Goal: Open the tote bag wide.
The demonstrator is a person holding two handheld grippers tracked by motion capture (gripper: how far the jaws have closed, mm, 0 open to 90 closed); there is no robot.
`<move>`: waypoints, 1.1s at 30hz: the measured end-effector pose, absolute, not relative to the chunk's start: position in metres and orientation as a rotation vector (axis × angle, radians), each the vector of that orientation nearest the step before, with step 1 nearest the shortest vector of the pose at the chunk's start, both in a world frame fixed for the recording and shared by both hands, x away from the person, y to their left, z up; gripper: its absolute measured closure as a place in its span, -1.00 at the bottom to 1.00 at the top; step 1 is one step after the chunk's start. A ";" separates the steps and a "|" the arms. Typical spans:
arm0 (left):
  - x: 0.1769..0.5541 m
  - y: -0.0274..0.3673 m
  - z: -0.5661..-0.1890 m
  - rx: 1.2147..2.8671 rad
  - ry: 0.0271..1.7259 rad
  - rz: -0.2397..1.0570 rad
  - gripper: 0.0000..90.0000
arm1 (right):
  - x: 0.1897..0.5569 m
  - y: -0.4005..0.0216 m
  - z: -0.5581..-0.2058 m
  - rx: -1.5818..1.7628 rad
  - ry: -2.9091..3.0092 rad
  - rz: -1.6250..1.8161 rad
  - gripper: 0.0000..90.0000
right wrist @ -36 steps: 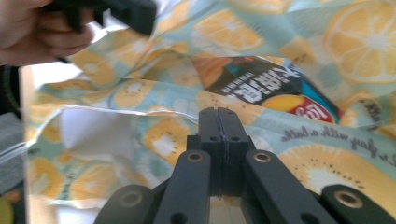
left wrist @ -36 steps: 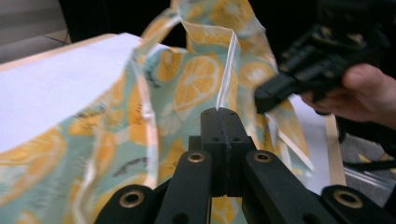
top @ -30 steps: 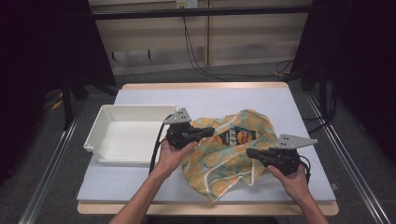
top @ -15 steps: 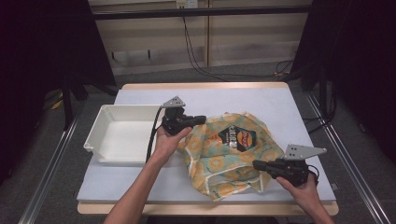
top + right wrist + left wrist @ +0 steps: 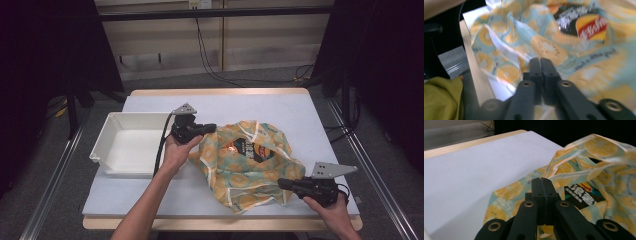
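1 lemon-print bag (image 5: pixel 245 160), 1 white tray (image 5: pixel 131 145), 2 grippers' fingers clamped on bag edges.

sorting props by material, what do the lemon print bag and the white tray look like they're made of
The lemon print bag looks like thin woven or coated fabric: it crumples in soft folds with a slight sheen, though plastic film can't be ruled out. The white tray looks like rigid moulded plastic, with smooth matte walls and a rolled rim.

Lab: curtained test table (image 5: pixel 300 107), cables (image 5: pixel 210 60), rails (image 5: pixel 50 190).
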State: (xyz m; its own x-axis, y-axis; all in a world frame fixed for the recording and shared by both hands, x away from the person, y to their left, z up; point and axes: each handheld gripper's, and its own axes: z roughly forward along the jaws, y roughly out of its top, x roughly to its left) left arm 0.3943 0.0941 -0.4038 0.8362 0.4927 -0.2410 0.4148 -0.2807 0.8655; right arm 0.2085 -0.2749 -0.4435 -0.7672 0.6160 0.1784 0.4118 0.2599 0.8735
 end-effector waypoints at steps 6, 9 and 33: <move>0.386 0.088 -0.405 1.914 0.633 0.071 1.00 | 0.213 -0.267 -0.424 0.965 2.232 1.518 0.47; 0.384 0.088 -0.405 1.914 0.619 0.066 1.00 | 0.221 -0.267 -0.411 0.955 2.176 1.522 0.40; 0.372 0.098 -0.396 1.911 0.591 0.156 0.55 | 0.323 -0.275 -0.438 1.190 2.149 1.327 0.11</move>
